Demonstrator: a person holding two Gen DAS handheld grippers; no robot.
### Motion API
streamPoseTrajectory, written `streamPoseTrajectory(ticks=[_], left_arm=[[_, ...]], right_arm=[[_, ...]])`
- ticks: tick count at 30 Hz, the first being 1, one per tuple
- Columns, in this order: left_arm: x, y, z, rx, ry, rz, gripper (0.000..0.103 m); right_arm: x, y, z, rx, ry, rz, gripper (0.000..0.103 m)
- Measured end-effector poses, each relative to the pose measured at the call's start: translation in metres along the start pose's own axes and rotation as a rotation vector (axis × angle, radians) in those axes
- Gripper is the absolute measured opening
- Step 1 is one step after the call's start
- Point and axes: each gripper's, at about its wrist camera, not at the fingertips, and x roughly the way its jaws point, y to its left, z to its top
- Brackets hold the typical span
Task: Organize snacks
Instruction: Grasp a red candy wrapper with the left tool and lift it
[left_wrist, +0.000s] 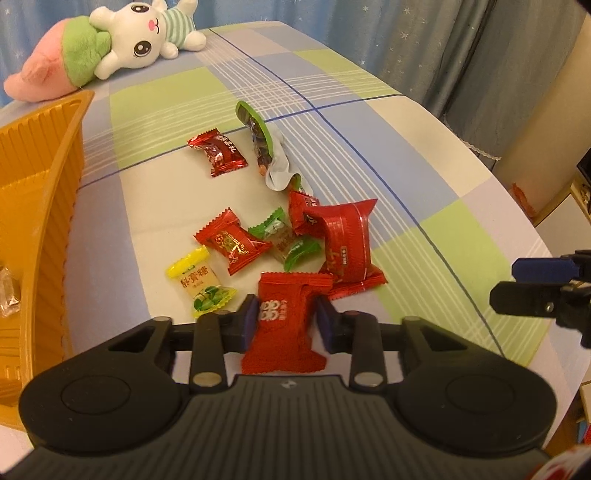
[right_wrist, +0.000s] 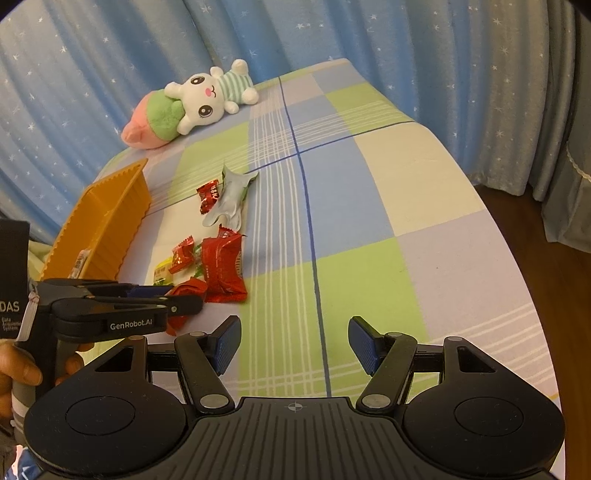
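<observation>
From the left wrist, the left gripper (left_wrist: 284, 321) has its jaws pinched on a red candy packet (left_wrist: 284, 325) at the near end of the snack pile on the bed (left_wrist: 424, 206); next, I judge, lift and carry it to the orange tray (left_wrist: 40, 192). From the right wrist, the right gripper (right_wrist: 293, 343) hangs with jaws apart, holding nothing.

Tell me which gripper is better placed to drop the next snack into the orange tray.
Left. The left gripper is already shut on a red snack packet, with the orange tray close beside it. The right gripper is open, empty and farther from the tray.
</observation>
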Motion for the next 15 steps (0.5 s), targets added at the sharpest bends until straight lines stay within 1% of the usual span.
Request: streamPoseTrajectory(ticks=[3,7,11,15], left_arm=[[-0.005,0.001,-0.002,-0.014,-0.014,0.009,0.025],[-0.021,0.001,-0.006,-0.008,-0.050,0.035,0.024],[-0.038,0.006,-0.009,-0.023,-0.081,0.068,0.024],[-0.052,0.015,-0.008,-0.062,-0.111,0.096,0.024]], right_arm=[[0.001,-0.001,0.001,0.000,0.001,0.003,0.064],[0.005,0.001,0.006,-0.011,0.002,0.021,0.064],[0.011,0.004,0.017,-0.031,-0.007,0.041,0.064],[0.021,0.010,0.033,-0.054,-0.028,0.068,0.064]])
